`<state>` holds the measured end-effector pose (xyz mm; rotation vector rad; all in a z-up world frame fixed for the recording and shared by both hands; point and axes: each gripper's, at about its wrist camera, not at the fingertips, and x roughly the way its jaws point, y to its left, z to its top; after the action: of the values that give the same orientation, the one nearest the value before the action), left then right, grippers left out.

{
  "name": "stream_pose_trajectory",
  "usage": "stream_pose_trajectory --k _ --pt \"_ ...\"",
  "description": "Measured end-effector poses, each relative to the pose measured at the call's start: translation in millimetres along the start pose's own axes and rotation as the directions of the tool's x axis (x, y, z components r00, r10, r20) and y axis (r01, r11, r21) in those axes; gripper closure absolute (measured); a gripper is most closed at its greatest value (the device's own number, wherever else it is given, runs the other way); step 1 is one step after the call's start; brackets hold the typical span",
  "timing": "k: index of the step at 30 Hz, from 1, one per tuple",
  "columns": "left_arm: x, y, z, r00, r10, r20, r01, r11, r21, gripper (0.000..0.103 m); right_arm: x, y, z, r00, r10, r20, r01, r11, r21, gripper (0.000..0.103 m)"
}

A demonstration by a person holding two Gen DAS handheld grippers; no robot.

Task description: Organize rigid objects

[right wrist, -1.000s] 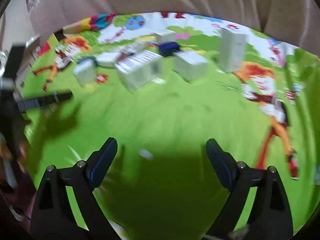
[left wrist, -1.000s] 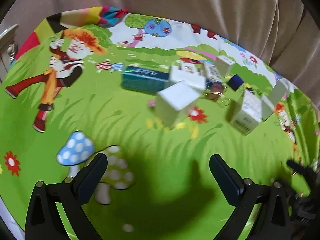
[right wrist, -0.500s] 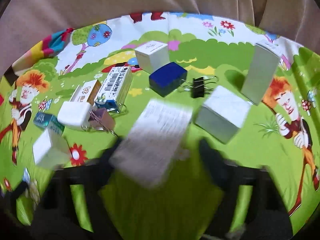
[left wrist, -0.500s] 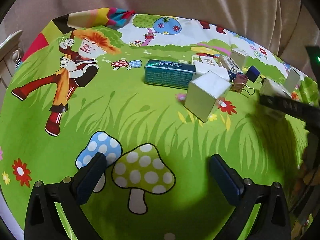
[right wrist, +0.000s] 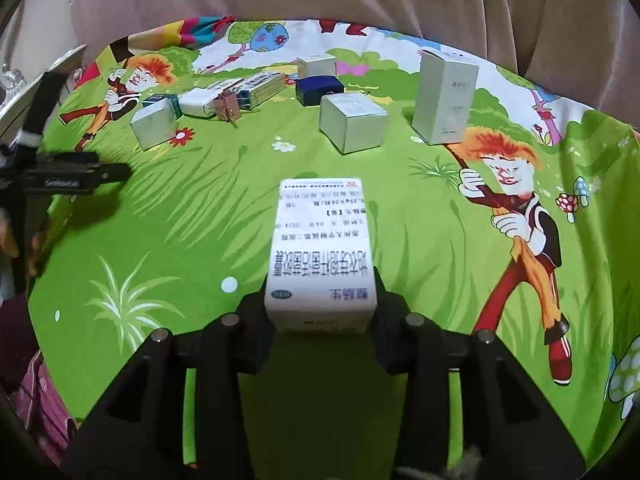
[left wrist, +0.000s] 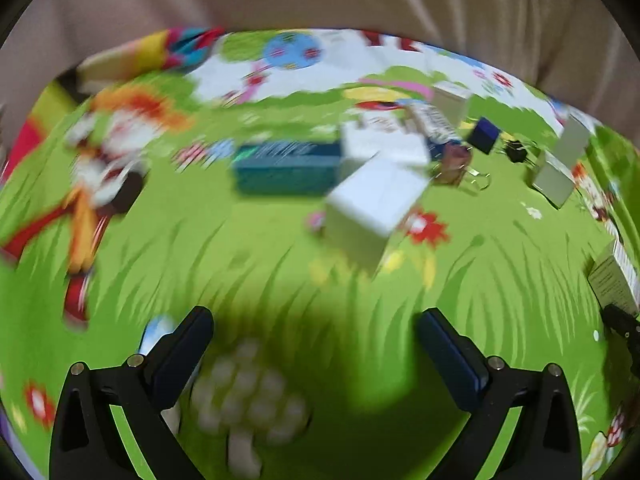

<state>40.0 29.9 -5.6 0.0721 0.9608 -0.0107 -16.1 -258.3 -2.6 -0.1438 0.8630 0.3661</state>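
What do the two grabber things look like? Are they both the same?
Yes, they look alike. The left gripper and the right gripper are both black plastic, each with two fingers on triangle-shaped frames with cut-out holes. Small round silver bolts sit on the frames. The finger pads are dark blue. At the lower left edge of the right view there is pink patterned cloth, perhaps the person's clothing.

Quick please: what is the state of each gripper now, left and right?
Left gripper: open, nothing between the jaws.
Right gripper: jaws opening slightly, pads on the white printed box.
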Motion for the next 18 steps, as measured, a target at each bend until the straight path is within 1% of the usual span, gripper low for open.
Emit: stream_pose_trajectory --k 2,4,5,6,7,8,9,10,11,12,13,14,16,17,18 --pt "8.9 -10.1 16.3 1.000 -0.004 0.009 0.003 0.997 0.078 0.000 1.1 1.1 0.9 1.000 -0.009 -0.001 0.009 1.000 0.007 0.052" --pt "15.9 -19.6 30.3 1.000 0.015 0.027 -0.019 0.989 0.148 0.000 4.4 3.1 3.0 1.000 -0.017 -0.004 0.017 1.000 0.008 0.049" --pt "19.6 -23.6 36.7 0.999 0.018 0.034 -0.024 0.985 0.173 0.000 6.2 4.3 4.1 1.000 -0.019 -0.005 0.019 1.000 0.008 0.049" --pt "21.6 -25.7 39.2 0.999 -0.002 0.033 -0.004 0.984 0.178 0.000 5.9 4.3 3.8 1.000 -0.017 -0.004 0.017 1.000 0.009 0.049" --pt "22.3 -27.0 38.9 0.999 -0.044 0.028 0.038 0.985 0.169 0.014 5.6 3.6 3.3 1.000 -0.014 -0.004 0.015 1.000 0.012 0.049" --pt "20.3 -23.9 36.3 0.994 -0.109 0.031 0.104 0.985 0.137 0.045 5.7 3.4 3.2 1.000 -0.014 -0.004 0.014 1.000 0.013 0.049" --pt "15.4 -21.8 32.3 0.988 -0.146 0.040 0.142 0.986 0.090 0.060 5.8 3.6 3.4 1.000 -0.015 -0.004 0.015 1.000 0.012 0.049" --pt "7.7 -21.8 24.6 0.990 -0.132 0.048 0.129 0.990 0.052 0.066 6.0 3.7 3.4 1.000 -0.017 -0.005 0.017 1.000 0.010 0.048" --pt "2.1 -23.2 17.3 0.985 -0.167 0.051 0.165 0.986 0.027 0.066 6.0 3.9 3.4 1.000 -0.018 -0.005 0.018 1.000 0.010 0.048" --pt "-5.6 -24.0 6.4 0.973 -0.220 0.065 0.221 0.975 -0.004 0.066 6.0 3.6 3.4 1.000 -0.018 -0.005 0.018 1.000 0.011 0.047" --pt "-12.2 -25.1 -3.6 0.968 -0.240 0.078 0.242 0.970 -0.021 0.066 6.1 3.0 3.4 1.000 -0.019 -0.005 0.019 1.000 0.014 0.045" --pt "-17.6 -28.3 -15.1 0.968 -0.236 0.087 0.239 0.971 -0.024 0.066 6.6 2.2 3.6 1.000 -0.020 -0.007 0.020 1.000 0.017 0.044" --pt "-22.4 -33.3 -26.6 0.967 -0.231 0.111 0.234 0.972 -0.011 0.065 7.3 1.3 3.6 1.000 -0.024 -0.009 0.025 0.999 0.021 0.037" --pt "-22.1 -36.0 -25.3 0.969 -0.220 0.112 0.221 0.975 -0.003 0.065 7.7 1.3 3.3 1.000 -0.023 -0.010 0.023 0.999 0.022 0.034" --pt "-21.1 -37.5 -23.4 0.971 -0.214 0.105 0.215 0.977 0.002 0.063 8.6 1.2 3.5 1.000 -0.019 -0.014 0.019 1.000 0.020 0.026"
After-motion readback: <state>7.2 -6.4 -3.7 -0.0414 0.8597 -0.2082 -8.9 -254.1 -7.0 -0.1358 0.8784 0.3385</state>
